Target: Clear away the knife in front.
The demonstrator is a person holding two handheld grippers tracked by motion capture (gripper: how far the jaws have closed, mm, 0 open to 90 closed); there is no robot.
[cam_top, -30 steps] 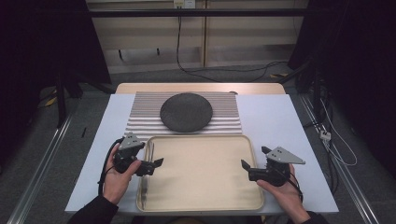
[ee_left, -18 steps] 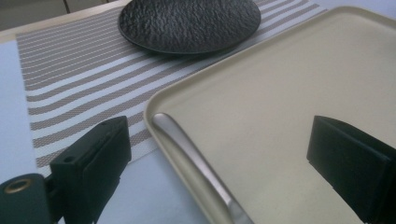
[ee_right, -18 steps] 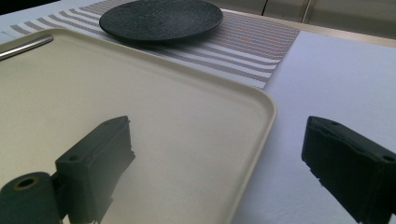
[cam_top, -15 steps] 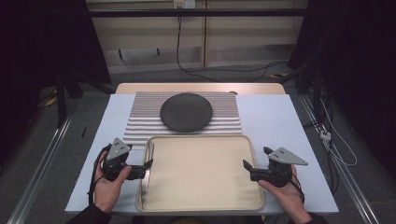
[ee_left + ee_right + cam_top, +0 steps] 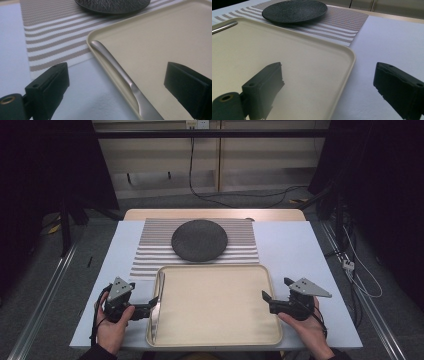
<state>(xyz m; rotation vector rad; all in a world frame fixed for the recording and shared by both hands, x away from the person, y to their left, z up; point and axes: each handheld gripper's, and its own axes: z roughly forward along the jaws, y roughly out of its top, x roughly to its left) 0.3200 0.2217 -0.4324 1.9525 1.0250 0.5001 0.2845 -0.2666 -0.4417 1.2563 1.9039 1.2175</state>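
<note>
A beige tray lies at the near middle of the white table. Along its left inner wall rests a silvery metal utensil; its handle runs between my left jaws, and its far end appears in the right gripper view. My left gripper is open, with one jaw outside the tray's left rim and one over the tray. My right gripper is open too and straddles the tray's right rim. Neither holds anything.
A dark round plate sits on a striped placemat behind the tray. Bare white table lies to the right of the mat. A wooden strip runs along the table's far edge.
My left gripper has pulled back to the left and toward the person, from over the tray to its left rim. The right gripper has barely shifted.
</note>
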